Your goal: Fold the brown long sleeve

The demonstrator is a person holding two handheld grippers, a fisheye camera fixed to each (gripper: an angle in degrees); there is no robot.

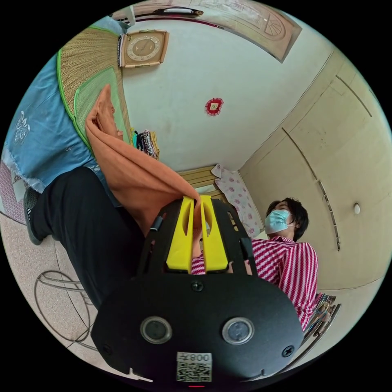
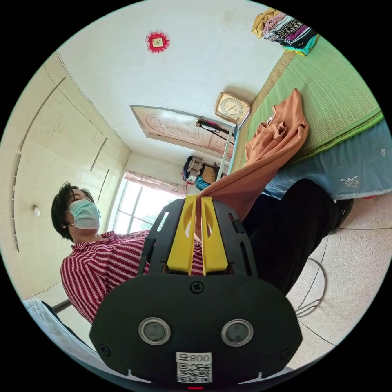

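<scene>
The brown long sleeve [image 1: 122, 163] is an orange-brown garment stretched from the green mat on the bed down to my left gripper [image 1: 197, 201], whose yellow jaws are shut on its edge. In the right gripper view the same garment [image 2: 277, 134] lies partly bunched on the mat and runs taut to my right gripper [image 2: 198, 199], its yellow jaws pressed together on the cloth. Both views are rolled sideways.
A person in a red striped shirt [image 1: 294, 269] and black trousers [image 2: 294, 228] stands by the bed. The green mat [image 2: 326, 90] covers a blue-skirted bed [image 1: 41, 134]. Folded clothes [image 2: 286, 28] are stacked at the wall. A clock [image 1: 143, 48] leans nearby. Tiled floor [image 2: 359, 261] lies beside the bed.
</scene>
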